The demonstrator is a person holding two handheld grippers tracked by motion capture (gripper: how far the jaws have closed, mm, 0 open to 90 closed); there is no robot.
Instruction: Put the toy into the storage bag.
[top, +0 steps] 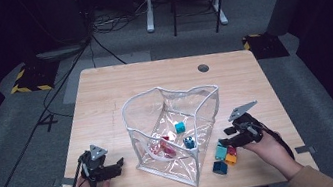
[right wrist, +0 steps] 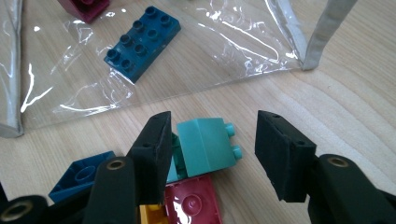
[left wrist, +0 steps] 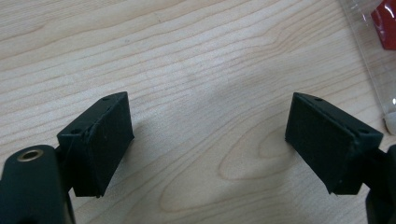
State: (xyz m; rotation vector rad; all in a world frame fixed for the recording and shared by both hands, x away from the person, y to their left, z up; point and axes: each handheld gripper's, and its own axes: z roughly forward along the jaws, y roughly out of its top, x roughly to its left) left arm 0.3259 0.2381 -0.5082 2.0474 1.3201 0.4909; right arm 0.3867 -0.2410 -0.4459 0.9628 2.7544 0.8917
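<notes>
A small pile of bricks lies on the table right of a clear plastic bag (top: 132,144): a teal brick (top: 221,152), a maroon one (top: 231,150), an orange one (top: 230,159) and a dark blue one (top: 220,167). My right gripper (top: 223,142) hovers low over the pile. In the right gripper view the right gripper (right wrist: 212,140) is open, its jaws straddling the teal brick (right wrist: 205,144); the left pad is close to it and the right pad stands apart. My left gripper (top: 118,166) rests near the front left edge, and the left gripper (left wrist: 208,135) is open over bare wood.
Inside the bag lie a dark blue flat brick (right wrist: 142,42), red pieces (top: 165,147) and a teal cube (top: 180,127). The bag's seamed corner (right wrist: 322,37) stands just beyond the pile. A cable hole (top: 203,68) sits at the table's far side.
</notes>
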